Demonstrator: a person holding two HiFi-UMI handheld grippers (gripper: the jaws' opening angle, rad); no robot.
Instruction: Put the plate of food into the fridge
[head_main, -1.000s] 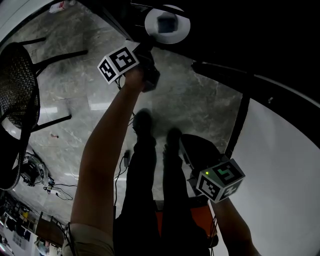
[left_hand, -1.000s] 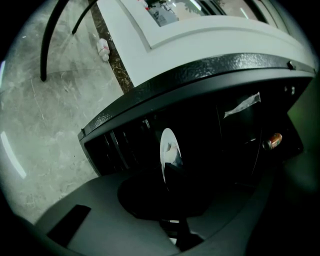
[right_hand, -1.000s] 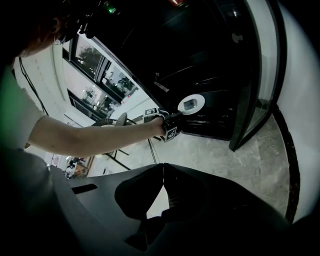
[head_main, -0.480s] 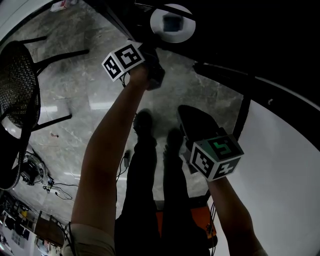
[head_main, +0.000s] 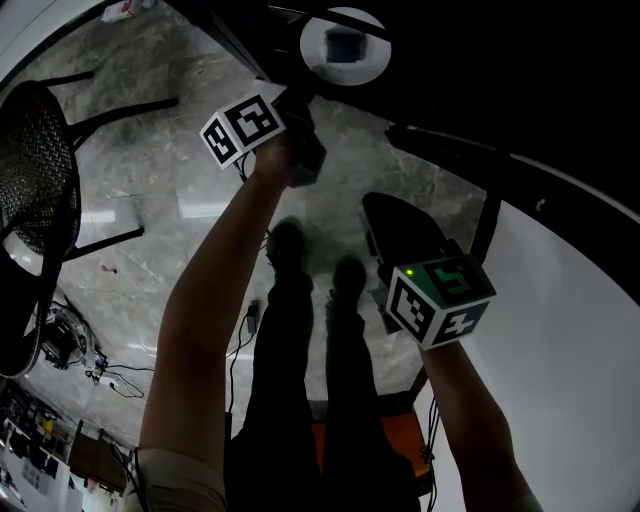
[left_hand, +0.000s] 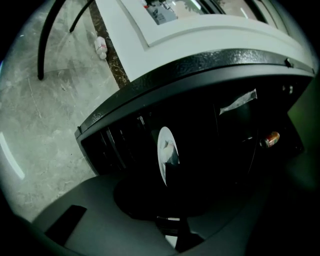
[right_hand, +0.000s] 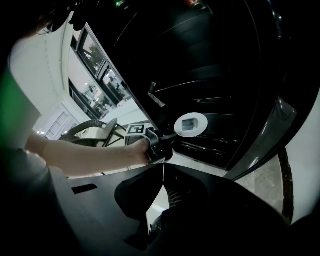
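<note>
Left gripper (head_main: 303, 98): jaws clenched on the rim of the white plate of food (head_main: 345, 48). The plate projects ahead of the jaws, into the dark opening of the fridge (left_hand: 210, 65). Right gripper (right_hand: 162, 175): jaws pressed together, holding nothing, positioned behind and to the right of the left gripper.

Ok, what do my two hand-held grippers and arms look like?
Both are black. The left hand-held gripper carries a white cube with black square markers; the right hand-held gripper has the same cube, its top face green with a small lit dot. The arms are bare, with a tan short sleeve on the left.
</note>
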